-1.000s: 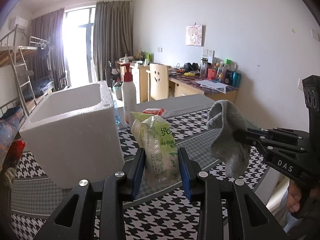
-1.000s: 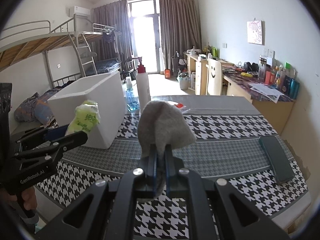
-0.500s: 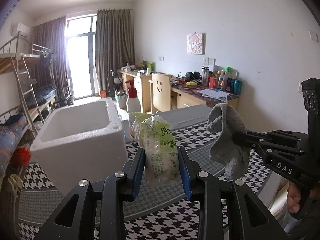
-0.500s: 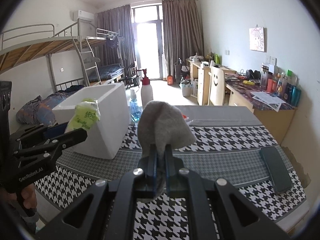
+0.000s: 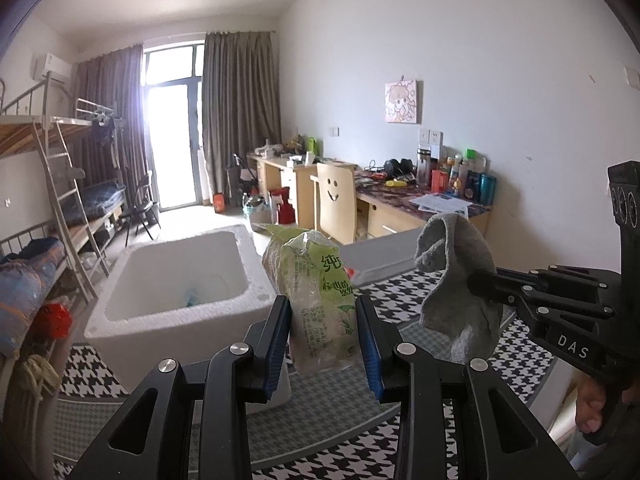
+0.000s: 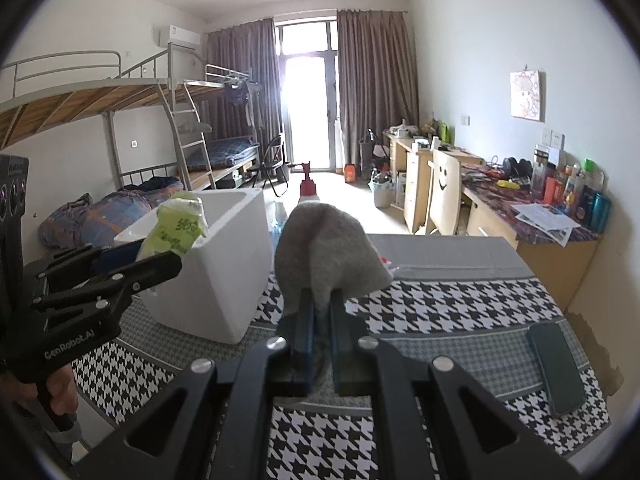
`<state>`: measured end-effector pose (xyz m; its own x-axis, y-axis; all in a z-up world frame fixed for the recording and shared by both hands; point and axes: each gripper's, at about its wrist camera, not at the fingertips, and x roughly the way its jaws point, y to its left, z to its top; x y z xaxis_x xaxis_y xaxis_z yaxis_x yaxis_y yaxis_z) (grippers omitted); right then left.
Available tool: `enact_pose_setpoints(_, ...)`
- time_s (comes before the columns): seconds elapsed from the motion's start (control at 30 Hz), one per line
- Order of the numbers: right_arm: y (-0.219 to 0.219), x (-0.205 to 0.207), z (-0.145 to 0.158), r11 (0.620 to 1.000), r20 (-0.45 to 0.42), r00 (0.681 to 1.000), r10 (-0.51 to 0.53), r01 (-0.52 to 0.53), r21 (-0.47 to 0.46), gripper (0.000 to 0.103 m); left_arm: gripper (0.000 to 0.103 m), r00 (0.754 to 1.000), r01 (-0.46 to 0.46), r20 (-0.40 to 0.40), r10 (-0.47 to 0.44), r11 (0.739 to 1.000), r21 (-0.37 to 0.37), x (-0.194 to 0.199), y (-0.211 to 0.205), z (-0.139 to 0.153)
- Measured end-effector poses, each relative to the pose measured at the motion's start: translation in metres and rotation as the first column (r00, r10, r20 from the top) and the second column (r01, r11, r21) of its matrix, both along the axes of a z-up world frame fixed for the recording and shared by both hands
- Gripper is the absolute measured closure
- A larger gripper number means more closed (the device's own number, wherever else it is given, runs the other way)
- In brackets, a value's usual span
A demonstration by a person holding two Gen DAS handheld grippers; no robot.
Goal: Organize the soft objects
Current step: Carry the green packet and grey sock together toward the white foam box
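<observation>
Both jaws are clamped, left gripper [image 5: 323, 332] on the green tissue pack [image 5: 320, 300], right gripper [image 6: 320, 312] on the grey sock [image 6: 328, 256], both aloft beside the foam box [image 5: 176, 280], so I'd carry each fully over its rim before letting go.

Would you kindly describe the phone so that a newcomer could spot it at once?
Start at the table with the houndstooth cloth, white foam box at its left. Follow the plain grey band to the right edge. There lies the phone, flat, dark and rectangular, the only thing on that side.
</observation>
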<state>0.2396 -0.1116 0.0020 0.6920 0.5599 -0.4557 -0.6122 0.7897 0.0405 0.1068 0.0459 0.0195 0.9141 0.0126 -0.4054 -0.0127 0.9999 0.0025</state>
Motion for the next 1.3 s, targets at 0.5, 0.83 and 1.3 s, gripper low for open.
enact_pose_setpoints(0.5,0.020,0.006,0.015,0.999,0.012,0.999,0.043,-0.043,0.025,0.094,0.068,0.997,-0.064,0.046,0.063,0.998,0.016,0.007,0.014,0.018)
enact_pose_setpoints(0.83,0.039,0.013,0.025,0.996,0.023,0.997,0.080,-0.081,0.040,0.094,0.068,0.993,-0.102,0.069,0.100,0.994,0.026,0.014,0.022,0.028)
enact_pose_setpoints(1.3,0.062,0.023,0.039,0.991,0.031,0.992,0.123,-0.125,0.054,0.094,0.068,0.983,-0.168,0.080,0.166,0.986,0.023,0.028,0.040,0.033)
